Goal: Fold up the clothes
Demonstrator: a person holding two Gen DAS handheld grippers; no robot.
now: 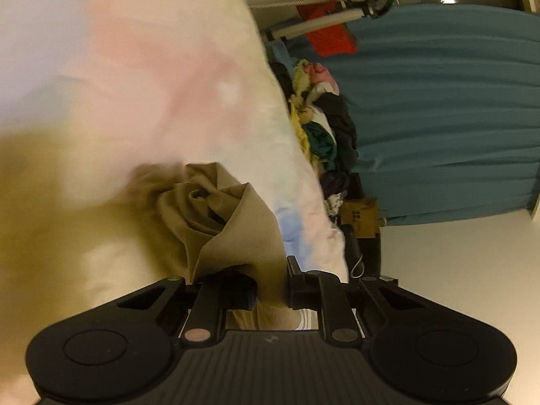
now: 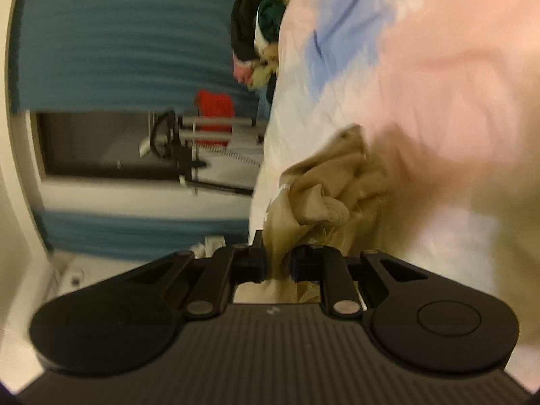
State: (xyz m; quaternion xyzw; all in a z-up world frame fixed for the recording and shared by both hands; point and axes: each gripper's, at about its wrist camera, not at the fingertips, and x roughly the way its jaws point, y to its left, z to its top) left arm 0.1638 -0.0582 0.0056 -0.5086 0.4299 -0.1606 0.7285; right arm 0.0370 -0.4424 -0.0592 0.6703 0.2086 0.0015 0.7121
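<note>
A tan garment (image 1: 216, 209) is bunched in front of my left gripper (image 1: 271, 283), whose fingers are shut on a fold of it. The same tan garment (image 2: 324, 195) shows in the right wrist view, where my right gripper (image 2: 278, 263) is shut on another bunched edge. Both views are rolled on their side. The cloth hangs over a bed sheet (image 1: 141, 67) in pale pink, white and blue patches, seen blurred as the bed sheet (image 2: 422, 67) on the right side too. The rest of the garment smears into blur at the frame edges.
A pile of mixed clothes (image 1: 320, 121) lies at the far end of the bed, also seen as the pile (image 2: 263, 23). Behind it hangs a teal curtain (image 1: 438, 101). A red cloth (image 1: 327, 27) and a metal stand (image 1: 324, 20) are near the wall.
</note>
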